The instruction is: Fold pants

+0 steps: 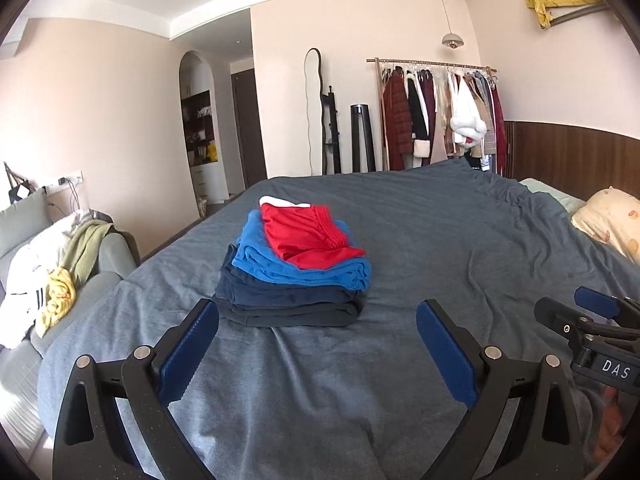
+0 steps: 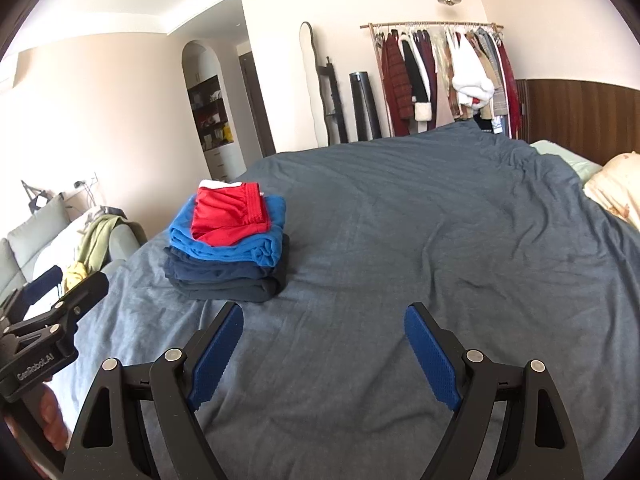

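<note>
A stack of folded pants [image 1: 294, 280] rests on the grey-blue bed cover [image 1: 440, 232]: dark navy ones at the bottom, a blue pair [image 1: 304, 268] above, a red pair [image 1: 310, 236] on top with a white bit behind. My left gripper [image 1: 318, 320] hovers just in front of the stack, open, nothing between its blue pads [image 1: 444, 344]. My right gripper [image 2: 324, 328] is open and empty too, over bare cover to the right of the stack [image 2: 228, 256]. Each gripper shows at the edge of the other's view: the right gripper [image 1: 592, 320] and the left gripper [image 2: 52, 300].
A grey sofa [image 1: 24, 224] with loose clothes stands left of the bed. Pillows [image 1: 612, 220] lie at the right near a wooden headboard. A clothes rack [image 1: 440, 116], a mirror and a dark pillar stand by the far wall. A hand [image 2: 52, 420] grips the left tool.
</note>
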